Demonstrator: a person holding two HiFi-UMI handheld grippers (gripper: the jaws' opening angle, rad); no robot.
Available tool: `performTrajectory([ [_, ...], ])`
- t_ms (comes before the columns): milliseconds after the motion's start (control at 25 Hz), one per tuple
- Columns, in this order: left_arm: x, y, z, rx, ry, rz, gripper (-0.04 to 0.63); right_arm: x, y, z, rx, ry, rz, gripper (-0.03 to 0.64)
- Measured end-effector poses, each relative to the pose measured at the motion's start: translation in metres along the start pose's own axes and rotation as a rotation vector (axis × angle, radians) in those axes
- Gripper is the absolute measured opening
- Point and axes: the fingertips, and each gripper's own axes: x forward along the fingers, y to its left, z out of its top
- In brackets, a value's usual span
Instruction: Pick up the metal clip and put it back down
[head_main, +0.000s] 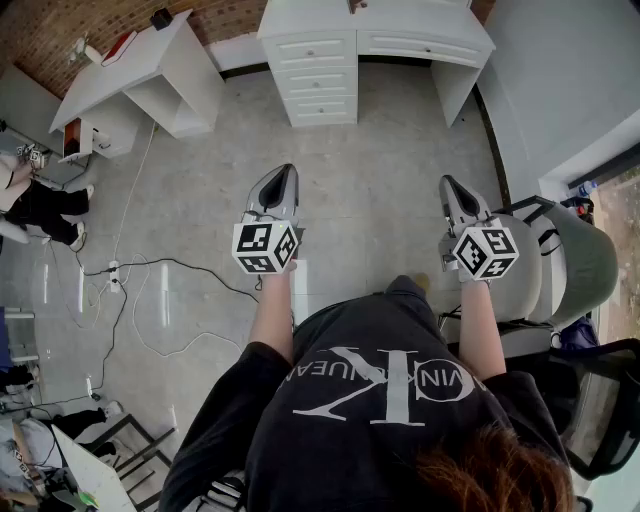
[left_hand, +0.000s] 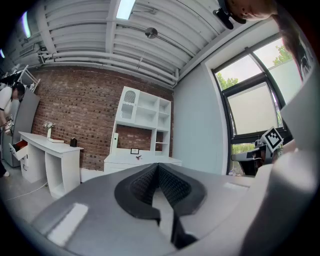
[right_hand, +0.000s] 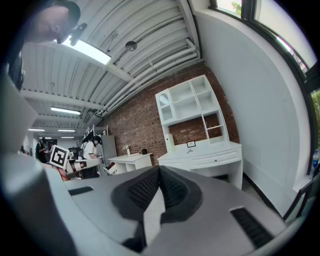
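Both jaw pairs are pressed together on nothing: the left gripper (head_main: 284, 172) and right gripper (head_main: 447, 183) hang above the floor (head_main: 370, 140). No metal clip is in view. The pick-up looks not yet begun.

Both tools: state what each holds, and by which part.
Nothing is held. The left tool and the right tool are both shut, with nothing between their jaws.

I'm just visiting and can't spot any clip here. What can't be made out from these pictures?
Metal clip: perhaps the dark speck on the white desk, left gripper view; too small to identify.
Desk's top, head view: cut off by the upper edge.
Framed card on it, both gripper views: print too small to read.
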Motion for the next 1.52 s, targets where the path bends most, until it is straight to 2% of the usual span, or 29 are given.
performTrajectory([
  [680, -0.002, 0.031, -0.007, -0.053, -0.008, 0.051, 0.009, 0.025, 0.010, -0.006, -0.010, 0.025, 0.018, 0.014],
  [1040, 0.054, 0.040, -0.026, -0.079, 0.041, 0.031, 0.011, 0.067, -0.032, -0.011, 0.006, 0.046, -0.018, 0.015],
  [1520, 0.145, 0.080, -0.012, -0.083, 0.055, 0.050, 0.011, 0.165, -0.080, 0.008, 0.014, 0.064, 0.028, 0.017],
])
